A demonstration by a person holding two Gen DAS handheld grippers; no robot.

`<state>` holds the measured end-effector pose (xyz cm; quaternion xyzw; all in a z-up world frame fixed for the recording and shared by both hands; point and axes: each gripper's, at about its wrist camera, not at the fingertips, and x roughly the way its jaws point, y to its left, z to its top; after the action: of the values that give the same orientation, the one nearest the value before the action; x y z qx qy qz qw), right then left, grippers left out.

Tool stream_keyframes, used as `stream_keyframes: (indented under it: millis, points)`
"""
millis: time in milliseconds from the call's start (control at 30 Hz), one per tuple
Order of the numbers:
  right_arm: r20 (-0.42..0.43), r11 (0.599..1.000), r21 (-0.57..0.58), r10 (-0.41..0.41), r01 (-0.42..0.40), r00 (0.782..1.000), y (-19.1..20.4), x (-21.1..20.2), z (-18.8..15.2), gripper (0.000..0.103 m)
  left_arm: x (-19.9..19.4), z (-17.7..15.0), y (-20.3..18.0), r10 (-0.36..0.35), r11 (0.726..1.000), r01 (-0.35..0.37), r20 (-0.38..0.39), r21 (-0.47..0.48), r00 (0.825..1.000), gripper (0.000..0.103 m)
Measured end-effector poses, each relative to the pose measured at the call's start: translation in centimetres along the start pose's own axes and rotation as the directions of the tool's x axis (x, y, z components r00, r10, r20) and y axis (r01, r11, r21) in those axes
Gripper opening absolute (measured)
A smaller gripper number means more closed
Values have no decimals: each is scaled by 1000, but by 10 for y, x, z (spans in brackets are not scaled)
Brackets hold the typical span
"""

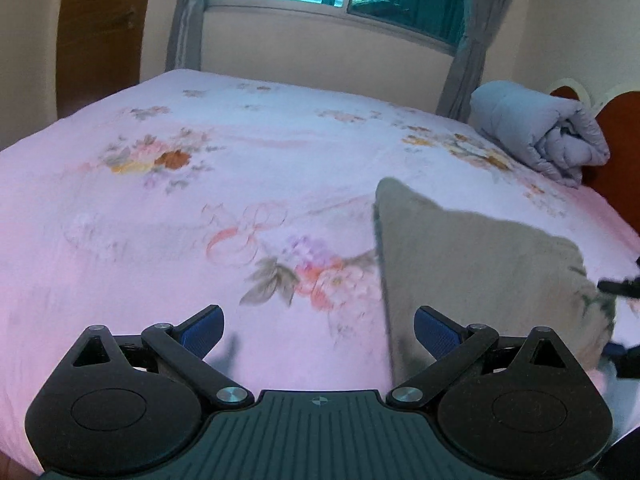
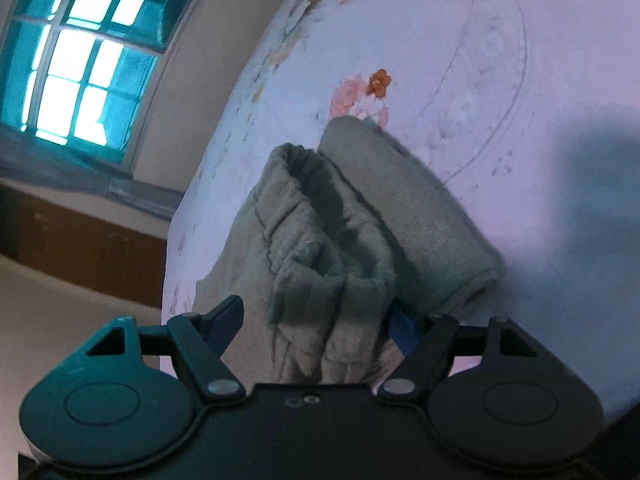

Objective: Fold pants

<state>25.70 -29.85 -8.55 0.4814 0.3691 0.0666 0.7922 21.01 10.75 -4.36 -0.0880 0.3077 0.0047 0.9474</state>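
Beyond both tongs spreads the pink floral bedspread [image 1: 160, 208], bare ahead of the left gripper [image 1: 318, 330], whose fingers gape wide. Olive-grey fleece pants [image 2: 320, 248] lie bunched and partly folded between the spread fingers of the right gripper [image 2: 316, 322], near the bed's edge.

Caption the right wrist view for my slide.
Right gripper open around bunched green pants on a flowered bed.

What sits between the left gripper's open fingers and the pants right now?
Only bare floral bedsheet, in the left wrist view. The left gripper is open and holds nothing; the olive pants lie just right of its right finger.
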Motion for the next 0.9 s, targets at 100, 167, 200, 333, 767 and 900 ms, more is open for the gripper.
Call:
stream_keyframes:
  millis: [100, 167, 200, 333, 767, 900]
  points:
    - [3, 999, -17, -40, 40, 999, 7, 8, -3, 60, 1, -11, 3, 4, 1000, -4, -11, -7, 1000, 101]
    - [16, 995, -61, -81, 82, 997, 17, 9, -7, 37, 5, -17, 5, 5, 1000, -5, -20, -17, 1000, 101]
    - [26, 993, -92, -72, 74, 997, 23, 8, -8, 33, 5, -18, 7, 2, 1000, -3, -21, -25, 1000, 101]
    - [116, 969, -229, 122, -93, 986, 55, -18, -10, 24, 5, -19, 14, -15, 998, 14, -16, -56, 1000, 101]
    - [144, 996, -29, 92, -89, 985, -23, -20, -3, 24, 13, -20, 7, -17, 999, 15, -53, -31, 998, 101]
    - [135, 994, -53, 98, -92, 986, -19, -11, 8, 25, 13, -20, -1, -18, 1000, 18, -57, 3, 998, 101]
